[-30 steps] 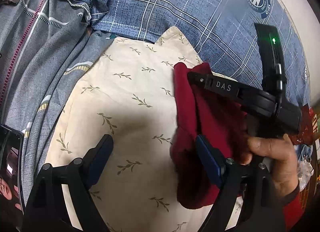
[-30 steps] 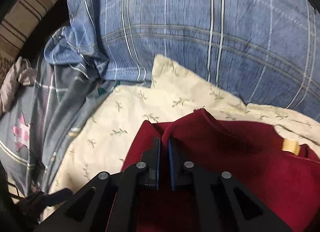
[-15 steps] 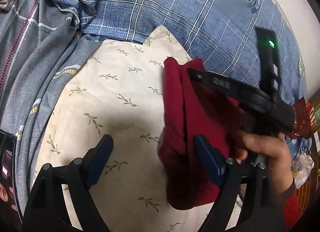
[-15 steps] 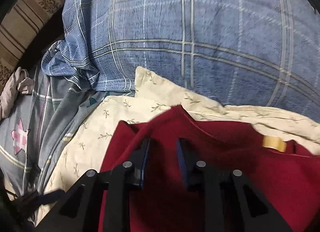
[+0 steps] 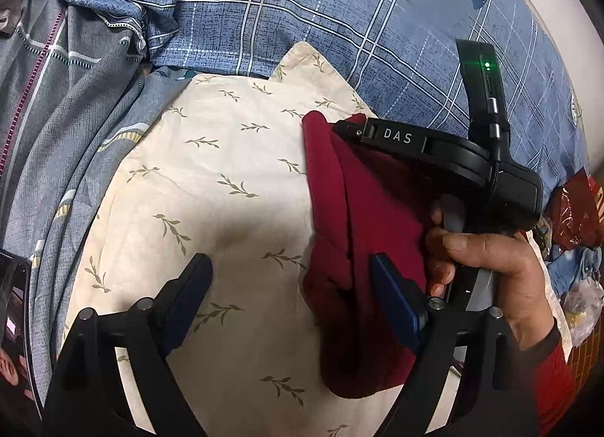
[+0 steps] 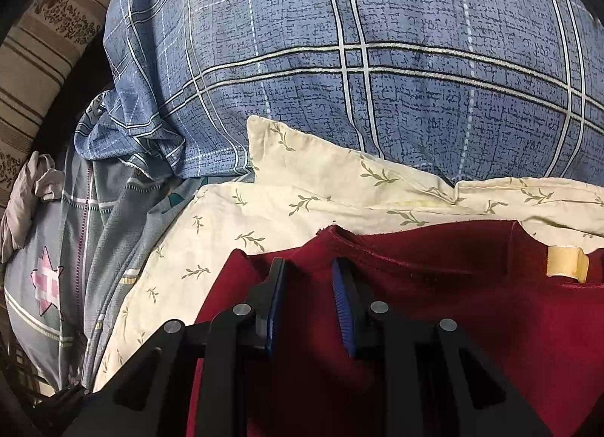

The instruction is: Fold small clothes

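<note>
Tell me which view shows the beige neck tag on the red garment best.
The right wrist view. The beige tag sits in plain sight at the neckline of the red garment, to the right of the open right gripper. In the left wrist view the tag is not visible; only the garment's folded side shows.

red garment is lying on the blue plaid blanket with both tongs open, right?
Not quite. The dark red knit garment lies on the cream leaf-print pillowcase, not on the blue plaid blanket, which sits behind it; the left wrist view shows this. Both the left tongs and right tongs are open.
</note>
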`<state>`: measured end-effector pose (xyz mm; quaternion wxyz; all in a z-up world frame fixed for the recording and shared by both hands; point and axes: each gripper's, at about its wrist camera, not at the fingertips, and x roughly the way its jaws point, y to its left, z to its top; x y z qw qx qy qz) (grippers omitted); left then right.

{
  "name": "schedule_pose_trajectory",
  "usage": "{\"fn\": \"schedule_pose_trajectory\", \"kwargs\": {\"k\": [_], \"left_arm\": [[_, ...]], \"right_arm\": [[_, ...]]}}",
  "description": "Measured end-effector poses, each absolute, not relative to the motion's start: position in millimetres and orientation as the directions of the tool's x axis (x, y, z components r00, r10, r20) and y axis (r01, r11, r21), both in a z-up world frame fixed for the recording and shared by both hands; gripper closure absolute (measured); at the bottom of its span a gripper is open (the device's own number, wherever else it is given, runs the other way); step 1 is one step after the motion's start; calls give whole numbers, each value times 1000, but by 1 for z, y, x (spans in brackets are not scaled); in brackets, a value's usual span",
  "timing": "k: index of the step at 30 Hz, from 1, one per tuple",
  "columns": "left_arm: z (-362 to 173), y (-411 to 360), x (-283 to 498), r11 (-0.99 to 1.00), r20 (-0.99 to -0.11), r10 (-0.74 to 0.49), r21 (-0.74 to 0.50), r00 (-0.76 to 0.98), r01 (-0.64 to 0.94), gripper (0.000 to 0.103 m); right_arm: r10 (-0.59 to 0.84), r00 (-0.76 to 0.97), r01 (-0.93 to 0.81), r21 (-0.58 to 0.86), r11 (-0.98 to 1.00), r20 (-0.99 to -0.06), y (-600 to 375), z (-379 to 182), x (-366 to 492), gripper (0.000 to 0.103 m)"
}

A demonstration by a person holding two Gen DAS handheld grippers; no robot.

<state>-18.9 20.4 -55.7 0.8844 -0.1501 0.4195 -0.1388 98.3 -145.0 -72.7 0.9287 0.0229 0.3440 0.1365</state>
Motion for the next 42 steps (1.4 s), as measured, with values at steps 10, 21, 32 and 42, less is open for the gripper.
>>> {"fn": "schedule_pose_trajectory", "kwargs": {"k": [10,21,32,42], "left_arm": [[-56,18,-19,917,-699,-370,-379,613,121,17],[-54,17,-19,918,-697,-369,-378,615,122,16],[-51,21,-15,902,-692,-397,-416,604,116,16],[-52,22,-15,902,-688,-397,-416,607,119,16]], "right_arm": [[276,724,-237,147,960,-632,-147,-73,98,77],[277,722,-237,149,960,-634,-148,-73,99,76],[210,647,-247,59,967,-733,-120,-49,84,19],[-3,674,-244,-226,943,-739,-84,-71,96,42]]}}
